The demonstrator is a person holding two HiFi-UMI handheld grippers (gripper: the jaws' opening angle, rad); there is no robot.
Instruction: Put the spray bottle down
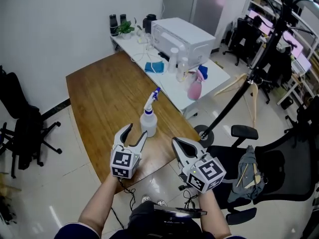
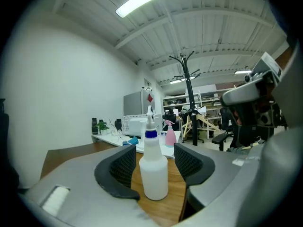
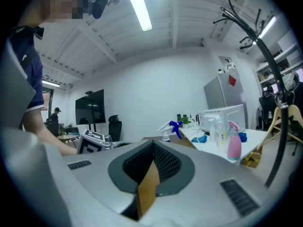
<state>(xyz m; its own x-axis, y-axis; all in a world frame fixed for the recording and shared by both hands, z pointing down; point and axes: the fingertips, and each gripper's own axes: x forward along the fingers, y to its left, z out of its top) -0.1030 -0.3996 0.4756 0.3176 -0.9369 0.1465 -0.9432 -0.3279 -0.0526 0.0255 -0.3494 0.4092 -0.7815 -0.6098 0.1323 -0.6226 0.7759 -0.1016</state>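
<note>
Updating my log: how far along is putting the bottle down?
Done: bottle stands upright on the table. In hand: nothing; left gripper open, pads off the bottle; right gripper shut, empty. Left: probably just withdraw the left gripper.

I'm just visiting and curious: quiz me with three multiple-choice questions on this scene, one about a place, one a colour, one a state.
1. Where does the spray bottle stand? A) wooden table B) white desk C) floor
2. What colour is its collar? A) red B) blue C) green
3. How are the left gripper's jaws? A) clamped on the bottle B) shut, empty C) open
Answers: 1 A, it stands upright on the wood; 2 B, a blue band circles its neck; 3 C, they stand apart, clear of the bottle.
</note>
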